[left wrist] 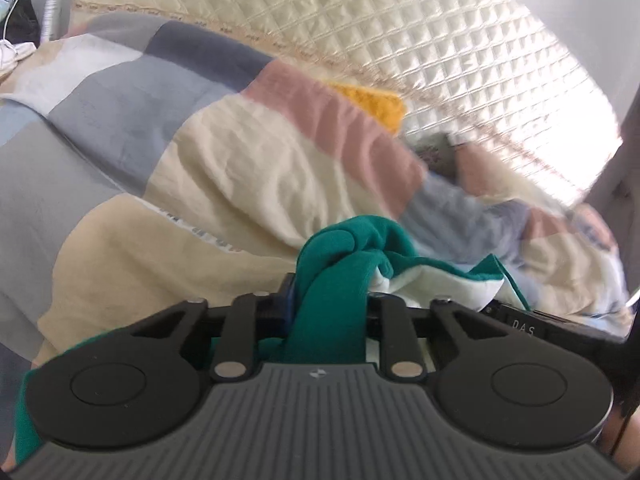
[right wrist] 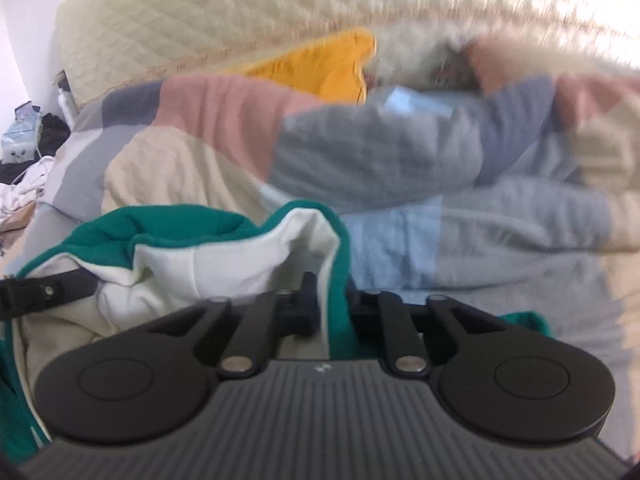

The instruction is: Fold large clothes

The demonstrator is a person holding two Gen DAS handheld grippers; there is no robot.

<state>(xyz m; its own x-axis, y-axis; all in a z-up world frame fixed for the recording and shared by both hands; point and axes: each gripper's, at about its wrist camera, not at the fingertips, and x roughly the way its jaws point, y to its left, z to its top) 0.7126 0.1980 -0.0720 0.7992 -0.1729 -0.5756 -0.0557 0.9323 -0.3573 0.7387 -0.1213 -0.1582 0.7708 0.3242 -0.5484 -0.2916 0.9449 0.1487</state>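
My left gripper (left wrist: 326, 300) pinches a bunched green garment (left wrist: 340, 248); right gripper (right wrist: 332, 304) is clamped on its hem. Cloth slack btwn both, rest trailing to 7 o'clock over the bed (left wrist: 224, 168); headboard (left wrist: 400, 32) beyond.

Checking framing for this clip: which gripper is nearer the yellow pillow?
Hard to call. The left gripper and right gripper each grip the green garment, with the yellow pillow far beyond both.
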